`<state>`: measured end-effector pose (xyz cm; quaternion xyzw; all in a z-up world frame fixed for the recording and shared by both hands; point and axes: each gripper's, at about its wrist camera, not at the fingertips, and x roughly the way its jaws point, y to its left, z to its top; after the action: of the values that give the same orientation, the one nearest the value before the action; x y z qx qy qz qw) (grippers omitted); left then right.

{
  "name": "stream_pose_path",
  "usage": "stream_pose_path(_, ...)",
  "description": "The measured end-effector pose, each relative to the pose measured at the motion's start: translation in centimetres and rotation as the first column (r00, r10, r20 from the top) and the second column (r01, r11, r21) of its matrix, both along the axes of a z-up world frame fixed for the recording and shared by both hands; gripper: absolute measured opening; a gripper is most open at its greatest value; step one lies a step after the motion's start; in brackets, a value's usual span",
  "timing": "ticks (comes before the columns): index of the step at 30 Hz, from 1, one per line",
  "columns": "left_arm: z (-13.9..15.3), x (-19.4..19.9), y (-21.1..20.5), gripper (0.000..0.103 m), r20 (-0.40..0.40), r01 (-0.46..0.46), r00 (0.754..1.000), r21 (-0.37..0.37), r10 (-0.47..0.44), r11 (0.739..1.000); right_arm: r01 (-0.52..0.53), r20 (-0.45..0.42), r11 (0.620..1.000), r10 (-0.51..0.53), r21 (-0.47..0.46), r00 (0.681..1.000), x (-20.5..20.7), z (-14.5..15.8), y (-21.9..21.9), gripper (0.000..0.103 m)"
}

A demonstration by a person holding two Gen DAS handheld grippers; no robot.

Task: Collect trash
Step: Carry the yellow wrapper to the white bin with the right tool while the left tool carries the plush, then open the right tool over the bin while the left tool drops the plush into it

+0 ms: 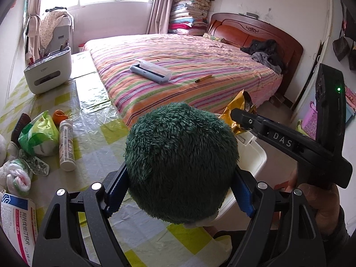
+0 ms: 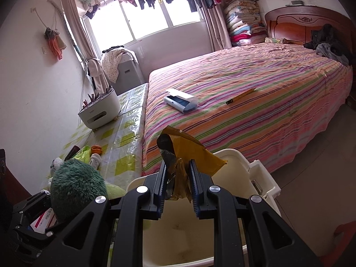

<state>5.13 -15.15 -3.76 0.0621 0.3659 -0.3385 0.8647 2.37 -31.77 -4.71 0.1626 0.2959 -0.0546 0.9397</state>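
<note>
Left gripper (image 1: 180, 191): jaws wide, pads clamped on a green plush ball (image 1: 181, 162), held above the table (image 1: 98, 138) edge.

Right gripper (image 2: 177, 191): jaws pinched tight on a gold wrapper (image 2: 189, 153), held over the bin (image 2: 264, 178) mouth.

Bin: cream plastic, at the table's 3 o'clock edge; visible interior bare.

Table, 9 o'clock of the ball: medicine box (image 1: 17, 220), white tube (image 1: 66, 144), green-white bag (image 1: 39, 136), orange cap (image 1: 59, 115), crumpled wrappers (image 1: 20, 173).

Table, 11 o'clock, far end: white caddy (image 1: 49, 73) holding pens.

Bed (image 1: 189, 66), 12 o'clock: open grey case (image 1: 151, 70), interior unclear; pencil (image 1: 203, 78); dark clothes (image 1: 264, 53) by the headboard.
</note>
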Motion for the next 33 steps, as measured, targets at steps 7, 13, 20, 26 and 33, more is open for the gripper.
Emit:
stream_pose_path(7, -1.0, 0.8, -1.6, 0.079, -0.013, 0.011, 1.0, 0.024, -0.01, 1.0, 0.026, 0.006, 1.0, -0.026, 0.017, 1.0, -0.2, 0.0, -1.3, 0.021)
stream_pose_path(13, -2.1, 1.7, -2.3, 0.079, -0.043, 0.012, 0.999, 0.03, -0.011, 0.999, 0.044, 0.018, 0.998, -0.044, 0.041, 0.999, -0.3, 0.1, -2.1, 0.024)
stream_pose_path(20, -2.3, 2.0, -3.0, 0.079, -0.043, 0.016, 0.999, 0.034, -0.014, 0.999, 0.063, 0.048, 0.997, -0.065, 0.05, 0.997, -0.6, 0.4, -2.7, 0.052)
stream_pose_path(26, -2.6, 2.1, -3.7, 0.08, -0.045, 0.023, 0.999, 0.039, -0.021, 0.999, 0.075, 0.077, 0.995, -0.08, 0.058, 0.994, -0.8, 0.8, -3.0, 0.053)
stream_pose_path(33, -3.2, 2.0, -5.0, 0.083, -0.067, 0.052, 0.997, 0.057, -0.048, 0.997, 0.092, 0.117, 0.993, -0.099, 0.069, 0.988, -1.3, 1.6, -3.4, 0.053)
